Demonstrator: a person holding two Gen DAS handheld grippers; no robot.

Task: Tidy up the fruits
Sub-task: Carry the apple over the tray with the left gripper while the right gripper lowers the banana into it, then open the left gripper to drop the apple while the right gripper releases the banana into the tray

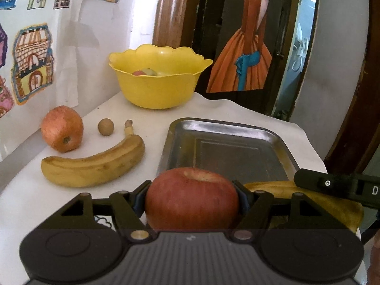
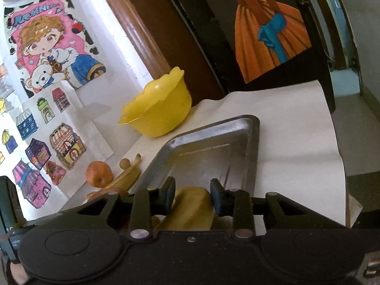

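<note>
- Left gripper (image 1: 192, 200): black two-finger tool clamped on a round red apple (image 1: 192, 199), pads pressed to both its flanks, held at the near edge of the white-covered table (image 1: 280, 128), just before the near rim of the tray.
- Right gripper (image 2: 192, 197): black fingers set apart, straddling the end of a yellow banana (image 2: 190, 210); pads close to its sides, contact not clear enough to tell.
- Rectangular shallow steel tray (image 1: 228, 147): toward the right side of the table, its bottom bare in both views.
- Scalloped yellow plastic bowl (image 1: 159, 77): at the far edge, beyond the tray's far left corner; pale and reddish fruit (image 1: 145, 72) inside.
- Second red apple (image 1: 62, 128): near the left edge, close to the wall.
- Small round brown fruit (image 1: 106, 126): just beside that apple, apart from it.
- Second, speckled yellow banana (image 1: 95, 163): lying left of the tray, nearer than the apple and brown fruit, stem pointing to the far edge.
- Coloured drawings of houses (image 1: 32, 63): taped on the white wall along the left edge.
</note>
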